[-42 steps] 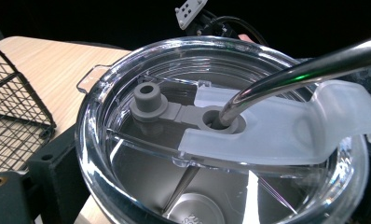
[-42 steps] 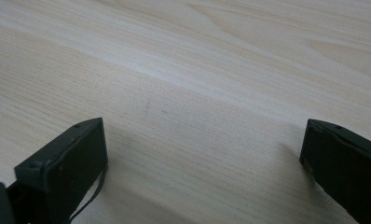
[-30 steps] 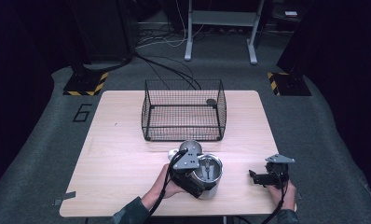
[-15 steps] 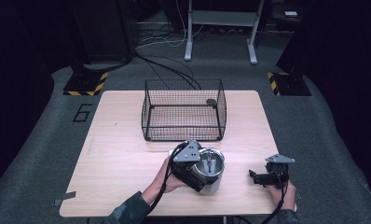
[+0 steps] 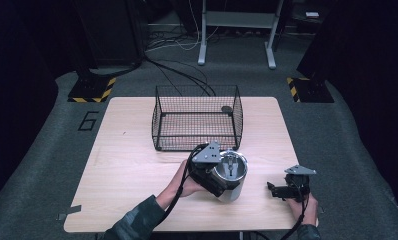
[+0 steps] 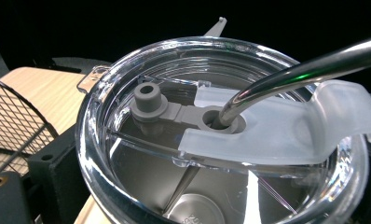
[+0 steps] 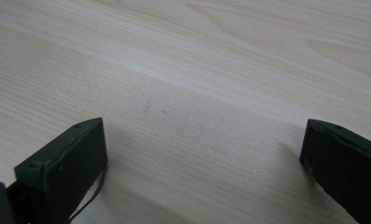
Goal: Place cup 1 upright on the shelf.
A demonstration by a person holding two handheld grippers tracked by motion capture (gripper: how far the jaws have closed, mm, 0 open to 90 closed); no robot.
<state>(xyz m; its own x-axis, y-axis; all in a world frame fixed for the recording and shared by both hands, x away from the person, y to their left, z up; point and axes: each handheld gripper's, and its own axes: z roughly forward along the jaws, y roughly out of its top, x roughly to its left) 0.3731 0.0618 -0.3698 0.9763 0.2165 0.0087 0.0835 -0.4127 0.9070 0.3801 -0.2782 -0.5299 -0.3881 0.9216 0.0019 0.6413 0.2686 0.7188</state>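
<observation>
**Near the basket's front wall, a tumbler rides in one grip**

Just in front of the wire basket [image 5: 197,117] sits the action: a steel tumbler [image 5: 230,175] with a clear lid [image 6: 221,126], tilted and carried in the left gripper [image 5: 218,175], close to the basket's near wall and above the middle of the table [image 5: 132,165]. The left gripper view looks straight down onto that lid: a grey stopper [image 6: 147,99], a frosted tab [image 6: 286,126], and a metal straw [image 6: 300,74] leaning out to one side. One black jaw presses against the tumbler's wall at the lower left, so the grip looks closed around the body, though the far jaw is hidden behind the cup.

Now, the risks. That wall is smooth steel, and the cup leans. If the squeeze slackens, I'd expect it to slide through the jaws and drop on the wood. The straw is the other worry: it sticks out past the rim, and should the cup go over the basket's edge low, the straw could snag in the mesh and lever the lid or twist the cup in the grip. The lid looks seated, but a knock might pop it.

Out to the side, the right gripper [image 5: 279,191] rests low near the table's front edge, jaws spread wide over bare wood, holding nothing. It is well apart from the tumbler, so no help if the cup slips.
</observation>
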